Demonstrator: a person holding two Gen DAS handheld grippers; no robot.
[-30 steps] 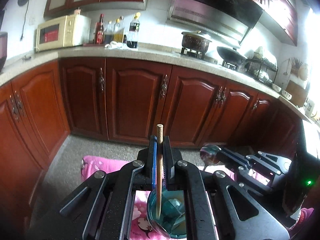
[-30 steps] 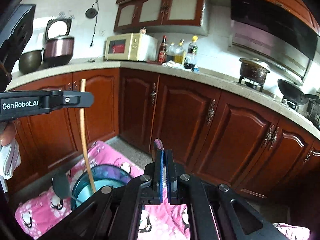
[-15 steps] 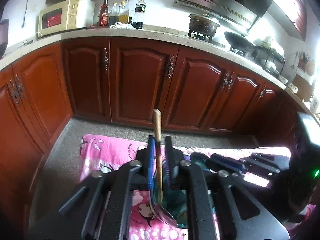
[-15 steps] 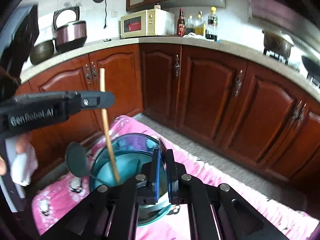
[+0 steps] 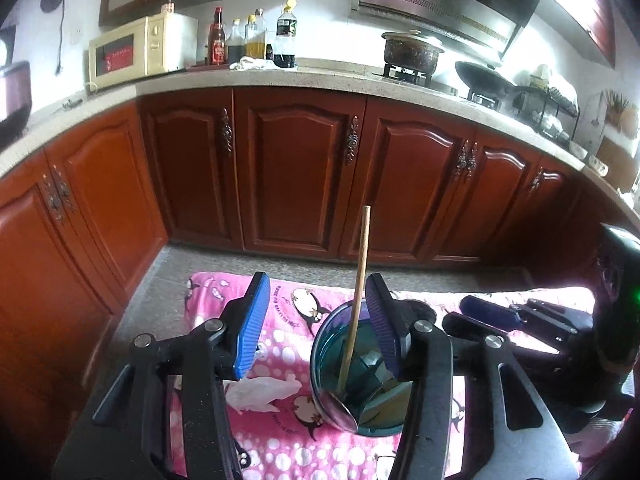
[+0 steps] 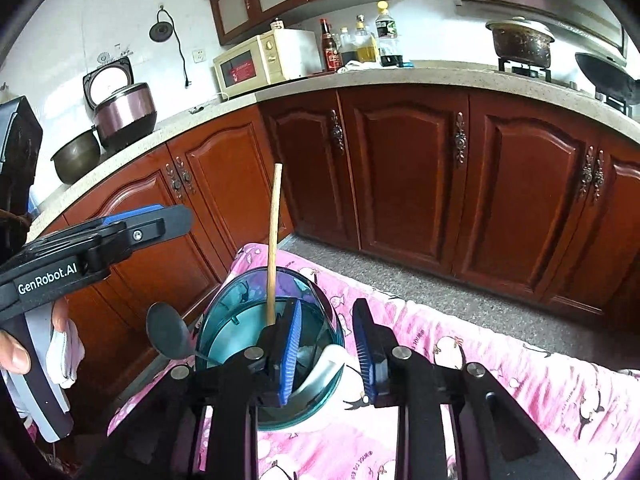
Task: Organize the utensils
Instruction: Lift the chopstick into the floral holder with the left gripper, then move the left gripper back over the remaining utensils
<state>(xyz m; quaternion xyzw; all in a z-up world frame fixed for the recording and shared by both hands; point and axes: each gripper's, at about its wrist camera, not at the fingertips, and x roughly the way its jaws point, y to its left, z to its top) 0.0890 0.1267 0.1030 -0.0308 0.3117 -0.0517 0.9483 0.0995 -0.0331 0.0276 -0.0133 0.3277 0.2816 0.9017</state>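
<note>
A wooden-handled spoon [image 5: 357, 304] is standing nearly upright in a teal cup [image 5: 360, 376] at lower centre, on a pink cloth [image 5: 288, 360]. The left tool [image 5: 316, 316] is gaping apart around the handle, gripping nothing. The right tool [image 6: 326, 346], also apart, is straddling the cup's near rim.

Wooden-handled spoon [image 5: 357, 296] stands tilted in teal glass cup [image 5: 324, 354] on pink cloth; dark ladle [image 6: 167, 333] leans out.
</note>
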